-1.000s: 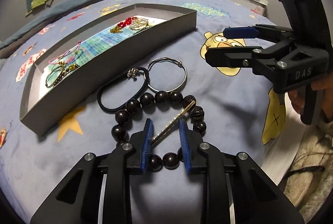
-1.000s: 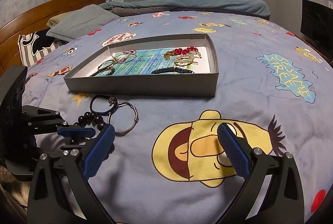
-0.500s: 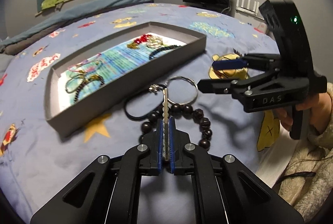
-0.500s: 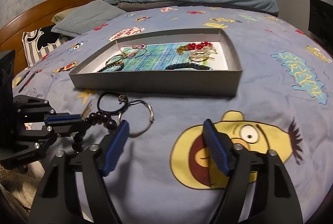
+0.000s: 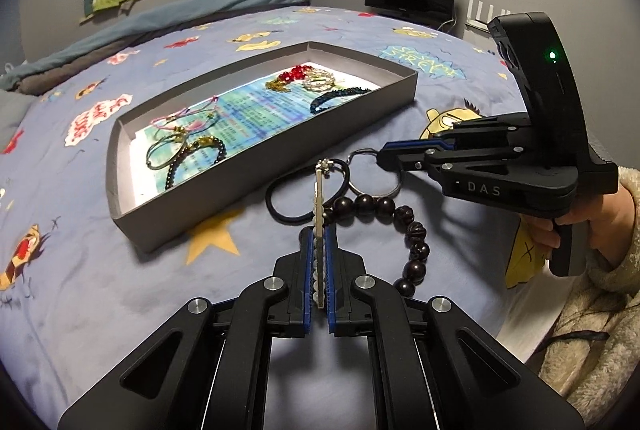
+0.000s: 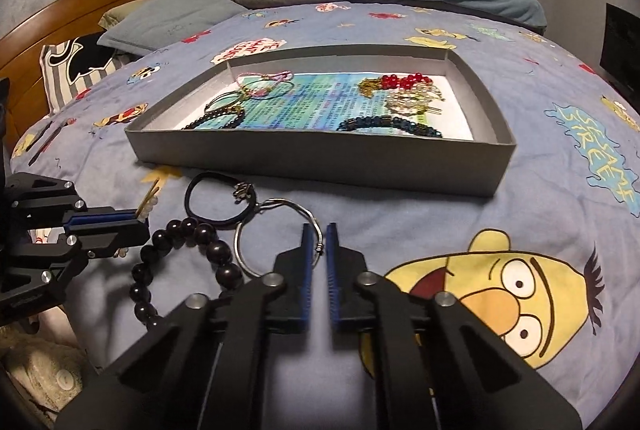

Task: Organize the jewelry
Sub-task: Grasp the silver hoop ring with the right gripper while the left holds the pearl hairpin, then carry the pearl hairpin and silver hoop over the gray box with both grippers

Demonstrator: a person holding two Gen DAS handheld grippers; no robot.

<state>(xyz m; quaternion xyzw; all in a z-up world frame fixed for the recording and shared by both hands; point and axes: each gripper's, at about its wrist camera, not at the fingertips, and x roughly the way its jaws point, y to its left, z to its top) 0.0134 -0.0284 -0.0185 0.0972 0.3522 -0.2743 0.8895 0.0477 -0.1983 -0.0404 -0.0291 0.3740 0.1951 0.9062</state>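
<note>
Gold metal, a slim pearl-edged hair clip point(image 5: 319, 190), stands clamped edge-up in the left gripper point(image 5: 319, 250), lifted clear for the shallow grey cardboard tray point(image 5: 256, 154) beyond. In the right view, the right gripper point(image 6: 319, 234) pinches the thin silver wire bangle point(image 6: 276, 230) lying on the blue cartoon bedspread point(image 6: 520, 190), a wooden headboard point(image 6: 100, 10) behind.

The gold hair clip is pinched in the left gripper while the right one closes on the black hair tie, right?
Not the hair tie. In the right wrist view the right gripper closes on the silver bangle. The left gripper does pinch the gold hair clip.
</note>
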